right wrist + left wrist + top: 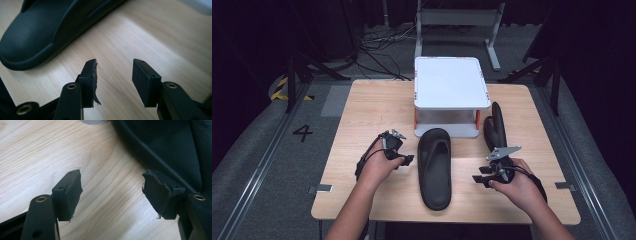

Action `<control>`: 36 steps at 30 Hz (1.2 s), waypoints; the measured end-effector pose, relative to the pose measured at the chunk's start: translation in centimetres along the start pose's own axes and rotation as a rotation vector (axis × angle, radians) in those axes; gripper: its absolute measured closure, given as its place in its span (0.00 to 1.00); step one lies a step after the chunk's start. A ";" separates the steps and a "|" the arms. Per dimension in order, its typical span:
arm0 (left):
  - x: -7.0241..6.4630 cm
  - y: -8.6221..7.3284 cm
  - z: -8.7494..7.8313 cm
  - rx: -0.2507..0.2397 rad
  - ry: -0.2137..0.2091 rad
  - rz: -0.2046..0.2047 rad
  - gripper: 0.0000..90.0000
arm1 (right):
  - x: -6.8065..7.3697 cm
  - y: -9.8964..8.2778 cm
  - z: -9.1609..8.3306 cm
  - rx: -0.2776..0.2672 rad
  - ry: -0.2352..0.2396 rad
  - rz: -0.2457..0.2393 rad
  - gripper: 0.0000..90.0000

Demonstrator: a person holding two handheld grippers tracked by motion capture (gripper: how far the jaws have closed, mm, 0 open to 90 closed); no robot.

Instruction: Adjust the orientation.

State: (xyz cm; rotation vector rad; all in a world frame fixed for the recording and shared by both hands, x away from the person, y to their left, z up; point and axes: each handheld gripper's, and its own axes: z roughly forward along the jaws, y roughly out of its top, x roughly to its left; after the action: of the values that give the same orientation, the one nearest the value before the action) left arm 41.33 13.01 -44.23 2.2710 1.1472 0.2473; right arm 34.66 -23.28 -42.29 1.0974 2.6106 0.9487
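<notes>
A black slipper (434, 167) lies flat, sole down, in the middle of the wooden table (362, 115). A second black slipper (496, 127) stands on its edge to the right of it. My left gripper (404, 161) sits just left of the flat slipper, jaws open over bare wood (112, 195), with the slipper's rim (175, 150) beside its right-hand pad. My right gripper (478, 178) is to the right of the flat slipper, below the upright one. It is open (115, 80) with nothing between its pads, and the flat slipper (50, 27) lies ahead to its left.
A white two-level stand (451, 82) sits at the table's far middle, just behind the slippers; its corner (200, 5) shows in the right gripper view. Dark floor, cables and metal frames surround the table.
</notes>
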 end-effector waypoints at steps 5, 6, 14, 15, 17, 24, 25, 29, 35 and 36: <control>0.3 -0.2 -1.9 -0.016 0.023 -0.016 0.34 | -1.2 -0.1 -1.8 -0.047 -0.034 0.019 0.59; 0.3 -0.2 -2.2 -0.018 0.021 -0.027 0.33 | -1.7 -0.3 -2.6 -0.066 -0.049 0.036 0.58; 0.2 -0.5 -3.9 -0.030 0.019 -0.054 0.32 | -4.6 -0.9 -6.4 -0.179 -0.133 0.113 0.54; 0.3 -0.6 -4.0 -0.021 0.016 -0.044 0.32 | -5.0 -1.0 -6.7 -0.187 -0.145 0.119 0.53; 0.1 -0.8 -4.3 -0.009 -0.005 -0.035 0.32 | -5.7 -1.2 -7.1 -0.193 -0.167 0.139 0.53; -1.0 -1.6 -5.2 -0.005 -0.064 -0.024 0.31 | -7.7 -1.3 -7.5 -0.230 -0.194 0.182 0.51; -1.0 -1.8 -5.2 -0.006 -0.068 -0.023 0.31 | -7.9 -1.3 -7.5 -0.233 -0.194 0.186 0.51; -1.0 -2.7 -5.5 -0.007 -0.122 -0.029 0.32 | -8.7 -0.9 -7.2 -0.240 -0.196 0.189 0.53; -1.0 -3.9 -6.0 -0.007 -0.113 -0.050 0.32 | -9.2 0.2 -5.9 -0.244 -0.209 0.168 0.51; -1.0 -4.3 -6.1 -0.003 -0.108 -0.060 0.32 | -9.3 0.3 -5.6 -0.244 -0.209 0.166 0.50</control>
State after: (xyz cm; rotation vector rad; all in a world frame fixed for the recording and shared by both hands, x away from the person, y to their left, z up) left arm 35.36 16.73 -41.61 2.2145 1.1563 0.1018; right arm 39.48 -32.26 -38.57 1.2849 2.1994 1.0872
